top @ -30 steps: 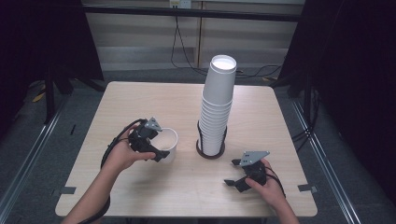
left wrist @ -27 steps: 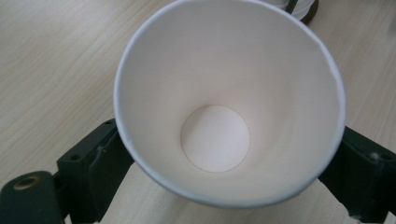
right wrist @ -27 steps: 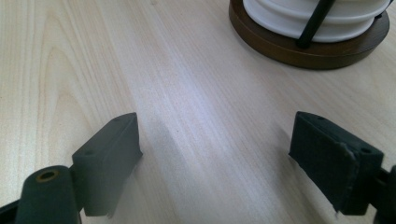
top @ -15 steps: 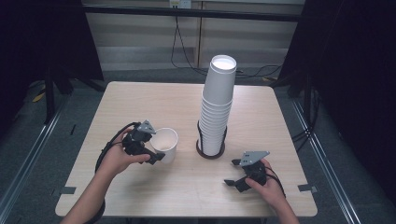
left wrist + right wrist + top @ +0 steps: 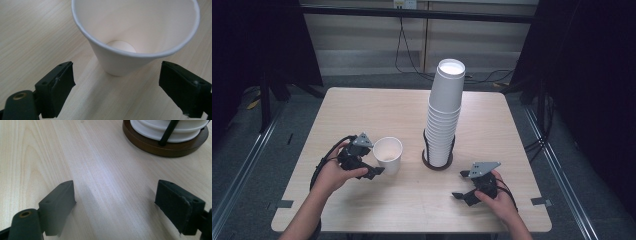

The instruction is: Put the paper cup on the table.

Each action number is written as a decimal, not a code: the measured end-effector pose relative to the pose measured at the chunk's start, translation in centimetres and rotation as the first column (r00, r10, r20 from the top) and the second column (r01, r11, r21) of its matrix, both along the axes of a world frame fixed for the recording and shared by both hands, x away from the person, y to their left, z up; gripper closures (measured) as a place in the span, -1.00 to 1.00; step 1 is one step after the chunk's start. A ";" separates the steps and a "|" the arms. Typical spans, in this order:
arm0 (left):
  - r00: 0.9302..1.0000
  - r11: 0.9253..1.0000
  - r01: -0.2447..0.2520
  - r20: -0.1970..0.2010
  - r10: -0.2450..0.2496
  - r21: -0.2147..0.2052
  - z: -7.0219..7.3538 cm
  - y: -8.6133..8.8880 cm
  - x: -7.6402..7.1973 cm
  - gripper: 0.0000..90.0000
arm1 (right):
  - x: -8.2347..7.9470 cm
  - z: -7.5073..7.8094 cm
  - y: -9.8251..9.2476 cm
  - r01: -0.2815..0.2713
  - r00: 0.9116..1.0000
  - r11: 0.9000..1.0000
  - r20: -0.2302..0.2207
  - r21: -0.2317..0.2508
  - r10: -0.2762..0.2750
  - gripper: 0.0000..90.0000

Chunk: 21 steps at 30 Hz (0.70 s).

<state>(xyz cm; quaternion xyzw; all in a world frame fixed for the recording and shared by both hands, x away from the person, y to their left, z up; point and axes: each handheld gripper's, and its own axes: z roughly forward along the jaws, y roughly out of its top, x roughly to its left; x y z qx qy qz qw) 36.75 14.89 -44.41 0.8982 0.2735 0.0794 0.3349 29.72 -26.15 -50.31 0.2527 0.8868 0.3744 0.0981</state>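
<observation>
A single white paper cup (image 5: 387, 154) stands upright on the wooden table (image 5: 362, 110), left of a tall stack of white cups (image 5: 445, 112) in a dark wire holder with a brown base (image 5: 150, 145). My left gripper (image 5: 373, 160) sits just left of the single cup. In the left gripper view the cup (image 5: 135, 37) stands just ahead of the jaws, which are apart and touch nothing; they have just been closing with nothing between them. My right gripper (image 5: 459, 185) rests open near the table's front right, and its jaws (image 5: 115, 195) frame bare wood in front of the holder.
Dark curtains and metal floor rails flank the table on both sides. Cables hang along the back wall (image 5: 412, 45). The person's forearms come in from the bottom edge.
The left gripper has let go of the single cup and drawn back to the left; the cup now stands on the table on its own. The right hand has stayed put.
</observation>
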 end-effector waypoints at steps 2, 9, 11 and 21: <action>1.000 1.000 -0.001 0.001 0.001 0.000 -0.2 0.2 -0.1 -0.71 | 0.0 0.0 0.0 -0.001 1.000 1.000 0.001 0.000 0.001 -0.66; 1.000 1.000 -0.018 0.005 0.018 -0.013 -0.7 1.4 -0.7 -0.70 | 0.0 0.0 0.0 0.000 1.000 1.000 0.000 0.000 0.000 -0.66; 1.000 1.000 -0.022 0.015 0.022 -0.009 -0.8 1.8 -0.8 -0.69 | 0.0 0.0 0.0 0.000 1.000 1.000 0.000 0.000 0.000 -0.66; 0.999 0.999 -0.042 0.014 0.043 -0.021 -1.6 3.2 -1.4 -0.68 | 0.0 0.0 0.0 -0.001 1.000 1.000 0.001 0.000 0.001 -0.65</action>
